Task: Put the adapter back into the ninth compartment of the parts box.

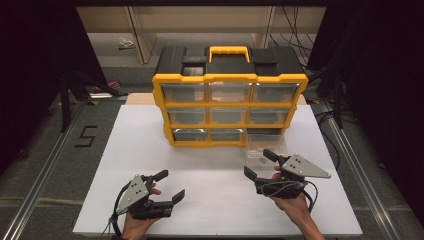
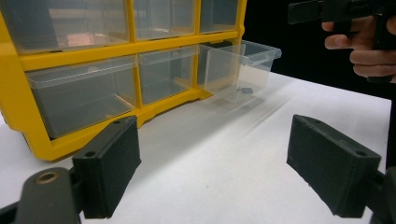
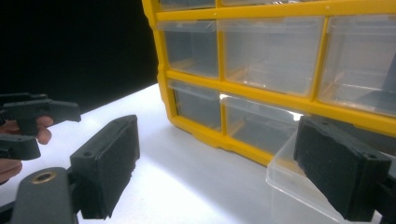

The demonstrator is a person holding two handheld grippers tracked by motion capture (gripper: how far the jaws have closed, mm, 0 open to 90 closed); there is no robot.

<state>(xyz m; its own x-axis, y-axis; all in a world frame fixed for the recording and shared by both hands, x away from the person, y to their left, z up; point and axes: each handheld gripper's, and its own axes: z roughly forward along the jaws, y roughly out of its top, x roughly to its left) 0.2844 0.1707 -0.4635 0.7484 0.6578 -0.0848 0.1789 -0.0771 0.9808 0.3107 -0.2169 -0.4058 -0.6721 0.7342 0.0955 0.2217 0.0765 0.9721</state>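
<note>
A yellow and black organizer (image 1: 230,95) with clear drawers stands at the back of the white table (image 1: 150,150). Its bottom right drawer (image 1: 266,146) is pulled out; a small dark item (image 2: 245,89) lies inside. My left gripper (image 1: 170,187) rests open near the front left, nothing between its jaws; its pads (image 2: 112,168) frame the bare table. My right gripper (image 1: 261,164) is open just in front of the pulled-out drawer (image 3: 299,182), with one pad (image 3: 338,168) over the drawer's near rim. The organizer (image 2: 93,70) fills the upper left of the left gripper view, and the organizer (image 3: 280,70) also rises ahead in the right gripper view.
Grey floor surrounds the table, with a "5" mark (image 1: 86,136) at the left. Metal rails (image 1: 350,165) run along both sides. Cables and shelving (image 1: 145,35) lie behind the organizer. The other hand's gripper (image 3: 32,116) shows at the left in the right gripper view.
</note>
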